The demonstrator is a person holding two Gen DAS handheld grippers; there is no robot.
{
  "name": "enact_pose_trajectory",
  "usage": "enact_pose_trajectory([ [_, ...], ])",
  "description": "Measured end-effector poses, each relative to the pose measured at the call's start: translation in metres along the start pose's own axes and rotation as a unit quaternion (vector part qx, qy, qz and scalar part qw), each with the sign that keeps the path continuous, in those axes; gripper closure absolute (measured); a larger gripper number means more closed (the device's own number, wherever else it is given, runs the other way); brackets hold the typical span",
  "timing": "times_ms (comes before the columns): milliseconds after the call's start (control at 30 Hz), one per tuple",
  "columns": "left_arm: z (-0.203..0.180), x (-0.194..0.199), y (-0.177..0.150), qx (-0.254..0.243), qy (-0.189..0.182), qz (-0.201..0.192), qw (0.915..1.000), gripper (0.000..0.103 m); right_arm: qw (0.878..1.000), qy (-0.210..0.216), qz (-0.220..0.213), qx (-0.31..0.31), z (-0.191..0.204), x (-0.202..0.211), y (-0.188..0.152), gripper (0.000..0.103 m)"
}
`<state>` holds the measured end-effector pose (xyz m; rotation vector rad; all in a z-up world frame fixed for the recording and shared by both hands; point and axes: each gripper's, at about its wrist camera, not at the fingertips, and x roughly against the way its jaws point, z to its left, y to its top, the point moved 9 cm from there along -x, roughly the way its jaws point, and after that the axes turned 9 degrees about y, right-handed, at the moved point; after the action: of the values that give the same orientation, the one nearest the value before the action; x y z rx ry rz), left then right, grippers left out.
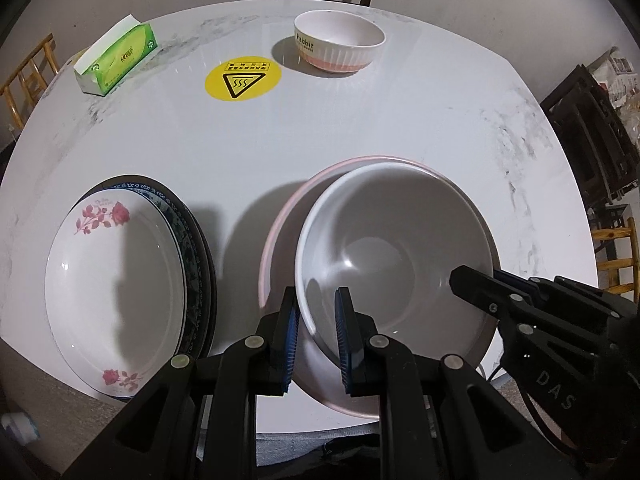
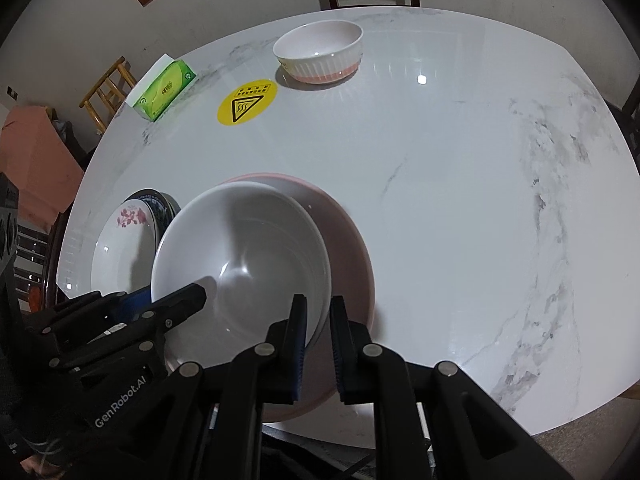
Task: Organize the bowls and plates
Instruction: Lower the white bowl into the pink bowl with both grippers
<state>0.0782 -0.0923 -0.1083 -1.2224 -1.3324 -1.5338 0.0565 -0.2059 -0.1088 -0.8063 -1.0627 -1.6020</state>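
Both hand-held grippers pinch the rim of the white bowl (image 1: pixel 384 248) — the left hand-held gripper (image 1: pixel 318 320) clamps its near-left edge, the right hand-held gripper (image 2: pixel 319 320) its near-right edge, jaws nearly closed on the thin wall. The bowl sits inside the pink bowl (image 1: pixel 280 240) on the table (image 1: pixel 360 120). Just left lies a stack of plates (image 1: pixel 116 276); a small ribbed bowl (image 1: pixel 340 44) stands well apart at the far side.
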Motion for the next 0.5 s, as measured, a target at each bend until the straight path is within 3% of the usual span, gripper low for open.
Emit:
enact_pose_trajectory([
  [500, 0.0001, 0.0028, 0.0050, -0.001, 0.005, -0.006, 1.0000, 0.075, 1.000, -0.007, 0.004, 0.006, 0.0030, -0.0027, 0.0002, 0.087],
])
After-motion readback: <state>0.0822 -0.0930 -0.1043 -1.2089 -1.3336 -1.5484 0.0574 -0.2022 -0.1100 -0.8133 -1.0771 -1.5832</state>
